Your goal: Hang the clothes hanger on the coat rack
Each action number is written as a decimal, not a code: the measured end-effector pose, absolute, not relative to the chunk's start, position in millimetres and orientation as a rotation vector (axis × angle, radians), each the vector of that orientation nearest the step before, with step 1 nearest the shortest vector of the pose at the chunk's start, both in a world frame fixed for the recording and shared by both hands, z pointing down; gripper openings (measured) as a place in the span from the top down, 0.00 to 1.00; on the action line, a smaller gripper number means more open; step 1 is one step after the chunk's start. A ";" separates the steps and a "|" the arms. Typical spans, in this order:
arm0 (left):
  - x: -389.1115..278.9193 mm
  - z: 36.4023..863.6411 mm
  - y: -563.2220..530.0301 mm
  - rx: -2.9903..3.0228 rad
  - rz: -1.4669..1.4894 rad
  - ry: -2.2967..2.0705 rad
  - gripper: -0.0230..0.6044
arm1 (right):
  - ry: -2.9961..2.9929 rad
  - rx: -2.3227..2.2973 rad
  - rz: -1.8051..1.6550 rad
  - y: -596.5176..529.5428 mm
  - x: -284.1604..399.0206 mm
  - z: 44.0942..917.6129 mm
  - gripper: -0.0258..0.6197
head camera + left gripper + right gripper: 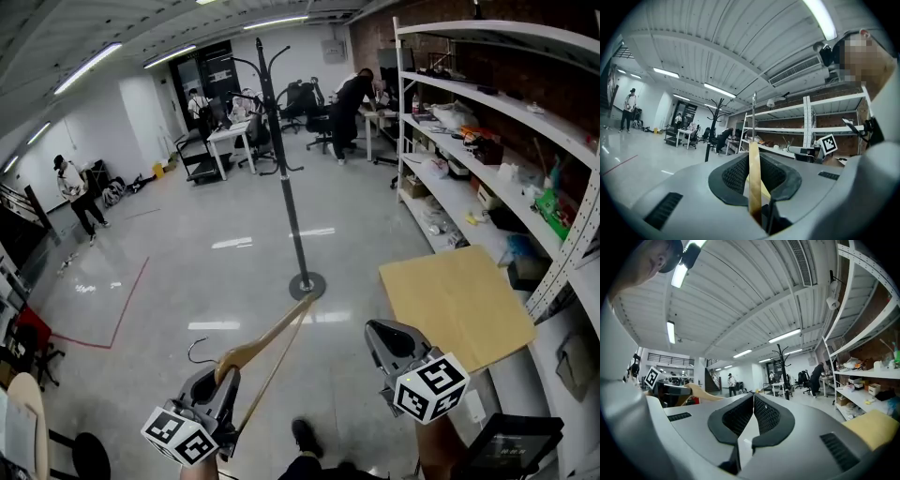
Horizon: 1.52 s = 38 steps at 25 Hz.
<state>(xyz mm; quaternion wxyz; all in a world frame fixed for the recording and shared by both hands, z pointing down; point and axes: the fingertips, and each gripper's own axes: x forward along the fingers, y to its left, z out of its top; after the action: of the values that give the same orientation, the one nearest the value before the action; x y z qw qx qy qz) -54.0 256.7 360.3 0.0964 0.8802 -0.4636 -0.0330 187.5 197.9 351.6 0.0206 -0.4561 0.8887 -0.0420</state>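
A black coat rack (pixel 284 178) stands on the shiny floor ahead of me, its round base (pixel 307 285) a little beyond both grippers. My left gripper (pixel 217 380) at the bottom left is shut on a wooden clothes hanger (pixel 267 339), whose metal hook (pixel 195 348) curls to the left. In the left gripper view the hanger's wood (pixel 754 180) stands pinched between the jaws, with the coat rack (pixel 716 110) far off. My right gripper (pixel 380 333) is shut with nothing in it. In the right gripper view its jaws meet (pixel 753 399), and the hanger (pixel 701 393) shows at the left.
White shelving (pixel 487 122) full of small items lines the right wall. A tan board (pixel 459 305) lies by its foot. Desks, office chairs and people (pixel 352 98) fill the far end. Another person (pixel 75 192) stands far left. Red tape (pixel 122 309) marks the floor.
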 end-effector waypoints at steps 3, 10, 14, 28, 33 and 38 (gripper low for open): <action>-52.0 367.9 229.1 2.618 -0.106 -1.334 0.88 | 2.764 -1.439 -0.131 176.8 186.4 357.6 0.95; -66.7 379.0 147.2 2.633 -0.142 -1.261 0.88 | 2.761 -1.514 -0.093 108.3 173.3 356.5 0.95; -86.4 377.1 93.5 2.652 -0.152 -1.249 0.88 | 2.752 -1.525 -0.064 59.7 154.3 346.5 0.95; -145.5 390.6 -65.1 2.646 -0.138 -1.156 0.88 | 2.820 -1.559 -0.046 -93.2 76.6 342.5 0.95; -138.8 391.9 -103.4 2.651 -0.113 -1.166 0.88 | 2.828 -1.522 -0.057 -137.7 78.5 349.9 0.95; -124.6 381.5 -157.4 2.662 -0.111 -1.200 0.88 | 2.829 -1.468 -0.039 -195.4 92.0 346.7 0.95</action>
<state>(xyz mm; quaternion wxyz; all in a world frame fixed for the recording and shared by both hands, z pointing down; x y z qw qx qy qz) -124.6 -157.4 381.5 0.1096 0.9054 -0.4083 -0.0378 92.0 -195.4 346.7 -0.0228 -0.4603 0.8874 -0.0123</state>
